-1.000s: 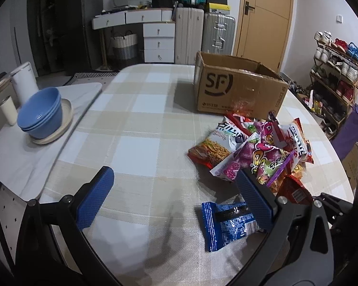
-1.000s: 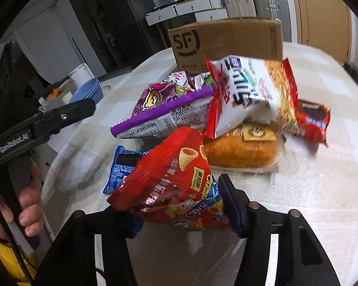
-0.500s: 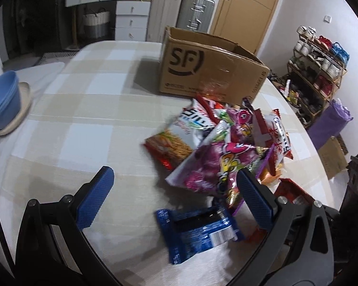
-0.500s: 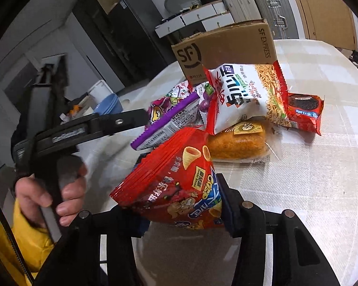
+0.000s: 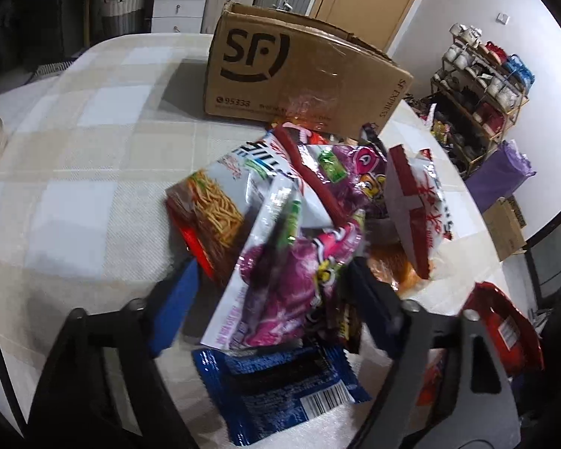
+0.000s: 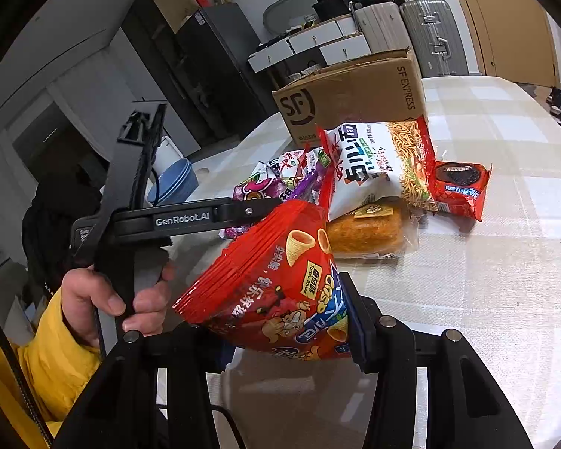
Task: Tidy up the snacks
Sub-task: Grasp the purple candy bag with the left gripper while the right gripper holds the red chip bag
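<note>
Firmly right jaws clamp red bag (image 6: 276, 292), left jaws closing

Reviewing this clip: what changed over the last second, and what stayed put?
The left gripper moved in over the snack pile; its jaws, wide open before, are now closing around the purple bag, not visibly pressing it yet. The right gripper lifted the red cone-snack bag slightly, still clamped. The cardboard box, noodle bag and blue packet stayed where they were.

Dim indoor light, soft shadows, glare on shiny wrappers, slight motion blur, fisheye-bent dark corners
</note>
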The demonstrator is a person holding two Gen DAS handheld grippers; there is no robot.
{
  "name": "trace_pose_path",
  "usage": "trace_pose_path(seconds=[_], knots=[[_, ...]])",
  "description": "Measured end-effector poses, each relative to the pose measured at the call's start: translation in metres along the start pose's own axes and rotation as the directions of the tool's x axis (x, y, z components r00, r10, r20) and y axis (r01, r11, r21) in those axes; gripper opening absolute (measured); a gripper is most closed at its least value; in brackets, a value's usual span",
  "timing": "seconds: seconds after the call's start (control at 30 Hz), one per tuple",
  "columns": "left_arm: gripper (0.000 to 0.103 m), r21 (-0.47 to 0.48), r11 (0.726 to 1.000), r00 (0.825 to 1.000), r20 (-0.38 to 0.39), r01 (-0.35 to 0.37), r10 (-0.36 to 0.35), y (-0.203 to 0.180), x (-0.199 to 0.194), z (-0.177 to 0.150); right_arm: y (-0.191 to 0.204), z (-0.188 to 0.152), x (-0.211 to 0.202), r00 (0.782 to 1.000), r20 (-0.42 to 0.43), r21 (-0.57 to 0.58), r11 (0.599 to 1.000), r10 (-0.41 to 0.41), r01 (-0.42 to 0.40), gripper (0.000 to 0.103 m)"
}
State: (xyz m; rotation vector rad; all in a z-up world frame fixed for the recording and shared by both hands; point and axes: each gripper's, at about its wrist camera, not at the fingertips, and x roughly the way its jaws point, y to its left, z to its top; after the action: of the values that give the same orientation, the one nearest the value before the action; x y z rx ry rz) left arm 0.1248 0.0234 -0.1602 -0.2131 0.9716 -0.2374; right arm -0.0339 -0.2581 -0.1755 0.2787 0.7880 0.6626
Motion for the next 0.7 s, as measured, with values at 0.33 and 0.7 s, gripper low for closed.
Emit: trace_pose_path(seconds=[0.33, 0.7], knots=[[0.036, -0.002, 0.998, 0.997, 0.054, 0.057, -0.057, -0.001, -0.012, 0.000, 0.004, 0.002, 0.005, 1.000, 0.012, -0.007, 1.000, -0.014, 0.014, 0.048], [0.035, -0.031, 0.998, 0.993, 0.101, 0.056, -0.053, 0.011, -0.049, -0.015, 0.015, 0.008, -0.011, 0.998, 0.054, -0.011, 0.999, -0.033, 0.033, 0.048]])
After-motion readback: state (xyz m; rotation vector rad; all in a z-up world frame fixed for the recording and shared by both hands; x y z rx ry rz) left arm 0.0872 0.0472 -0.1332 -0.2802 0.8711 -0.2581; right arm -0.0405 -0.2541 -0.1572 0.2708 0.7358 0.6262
